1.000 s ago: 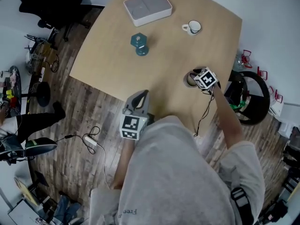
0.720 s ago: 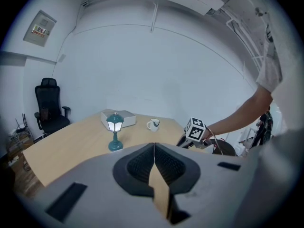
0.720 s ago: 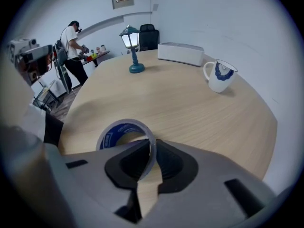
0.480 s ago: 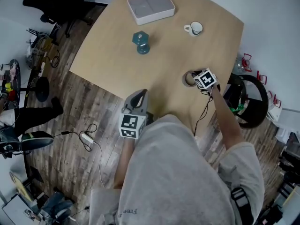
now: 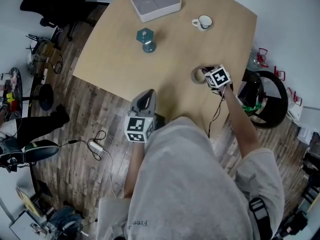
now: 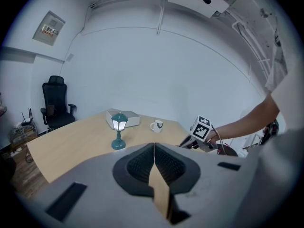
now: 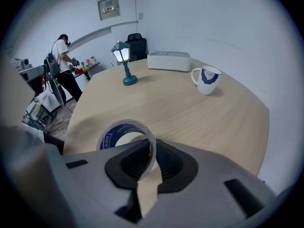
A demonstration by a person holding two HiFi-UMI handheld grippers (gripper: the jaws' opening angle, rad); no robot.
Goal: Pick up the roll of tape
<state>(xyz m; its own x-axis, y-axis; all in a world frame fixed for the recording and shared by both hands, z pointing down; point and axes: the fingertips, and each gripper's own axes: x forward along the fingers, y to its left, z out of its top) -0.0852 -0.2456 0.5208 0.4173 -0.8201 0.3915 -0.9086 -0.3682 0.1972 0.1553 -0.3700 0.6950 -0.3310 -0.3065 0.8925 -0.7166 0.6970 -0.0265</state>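
The roll of tape [image 5: 198,75] is a clear ring with a blue-printed core, near the right edge of the wooden table [image 5: 175,59]. My right gripper [image 5: 204,77] points steeply down at it. In the right gripper view its jaws are shut on the near wall of the roll of tape [image 7: 124,129], one pad inside the ring and one outside, at the right gripper [image 7: 151,156]. My left gripper [image 5: 145,99] hovers by the table's near edge, away from the tape. It is shut, with nothing between the jaws of the left gripper [image 6: 154,161].
A teal lamp [image 5: 145,39], a white box [image 5: 155,2] and a white mug [image 5: 202,22] stand further back on the table. A black chair [image 5: 265,101] sits right of the table. A person [image 7: 61,68] stands far left in the room.
The right gripper's jaws have closed onto the wall of the tape roll. The left gripper has stayed where it was.
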